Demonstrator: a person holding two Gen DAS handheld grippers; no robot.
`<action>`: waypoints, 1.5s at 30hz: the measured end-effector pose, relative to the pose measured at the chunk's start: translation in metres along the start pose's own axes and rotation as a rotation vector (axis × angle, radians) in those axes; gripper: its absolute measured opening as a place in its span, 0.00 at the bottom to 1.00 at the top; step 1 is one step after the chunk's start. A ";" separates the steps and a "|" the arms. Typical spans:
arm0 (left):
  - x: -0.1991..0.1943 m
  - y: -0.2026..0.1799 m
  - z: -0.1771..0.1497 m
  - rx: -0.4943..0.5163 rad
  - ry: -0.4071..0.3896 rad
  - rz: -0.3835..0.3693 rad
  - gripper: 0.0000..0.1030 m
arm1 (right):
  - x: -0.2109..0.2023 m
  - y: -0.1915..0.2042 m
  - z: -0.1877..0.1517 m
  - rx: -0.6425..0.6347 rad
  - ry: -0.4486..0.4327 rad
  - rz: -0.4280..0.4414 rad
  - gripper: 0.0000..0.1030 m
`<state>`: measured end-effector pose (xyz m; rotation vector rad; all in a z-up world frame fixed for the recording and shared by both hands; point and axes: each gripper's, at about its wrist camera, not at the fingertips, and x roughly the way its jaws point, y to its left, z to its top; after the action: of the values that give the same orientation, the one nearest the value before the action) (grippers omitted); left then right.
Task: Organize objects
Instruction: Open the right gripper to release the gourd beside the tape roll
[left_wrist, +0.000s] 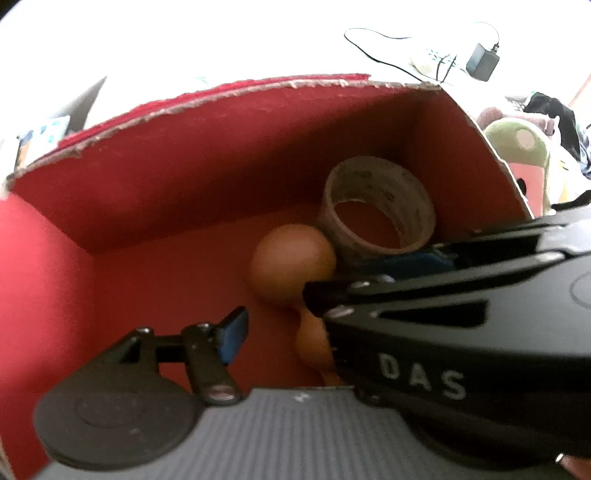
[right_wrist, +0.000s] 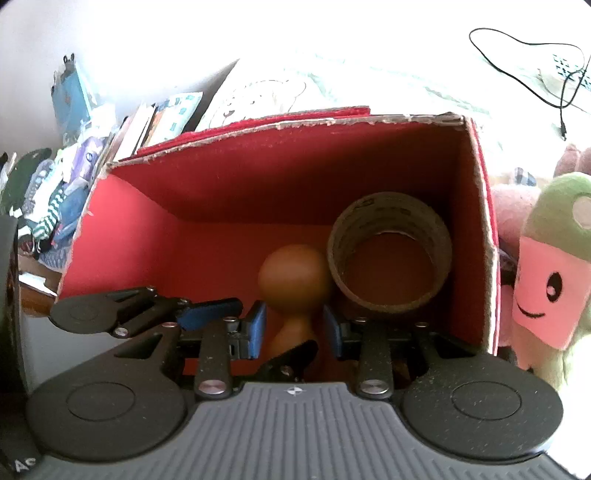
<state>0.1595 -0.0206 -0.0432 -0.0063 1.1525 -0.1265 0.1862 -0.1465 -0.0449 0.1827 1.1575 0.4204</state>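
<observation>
Two objects lie inside one red cardboard box (right_wrist: 221, 192): one wooden maraca (right_wrist: 293, 280) and one tape roll (right_wrist: 391, 254) just beside it. Right gripper (right_wrist: 294, 329) straddles the maraca's handle, jaws parted, not clamping; left gripper (left_wrist: 332, 291) jaws spread apart, empty.

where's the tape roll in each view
Left wrist: tape roll sits right of centre, in the red box's far right corner, behind the orange wooden knob.
Right wrist: tape roll right of centre, same corner.
Shared landmark: the knob beside it, on its left.
</observation>
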 end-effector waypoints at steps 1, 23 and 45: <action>-0.002 0.001 0.000 0.002 -0.005 0.010 0.62 | -0.002 0.000 -0.001 0.005 -0.005 -0.001 0.36; -0.073 -0.016 -0.029 0.024 -0.140 0.182 0.71 | -0.053 0.014 -0.037 0.084 -0.158 0.006 0.36; -0.116 -0.033 -0.065 0.002 -0.204 0.309 0.82 | -0.093 0.029 -0.077 0.038 -0.312 -0.100 0.37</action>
<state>0.0510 -0.0376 0.0382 0.1571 0.9376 0.1445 0.0779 -0.1643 0.0136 0.2143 0.8637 0.2707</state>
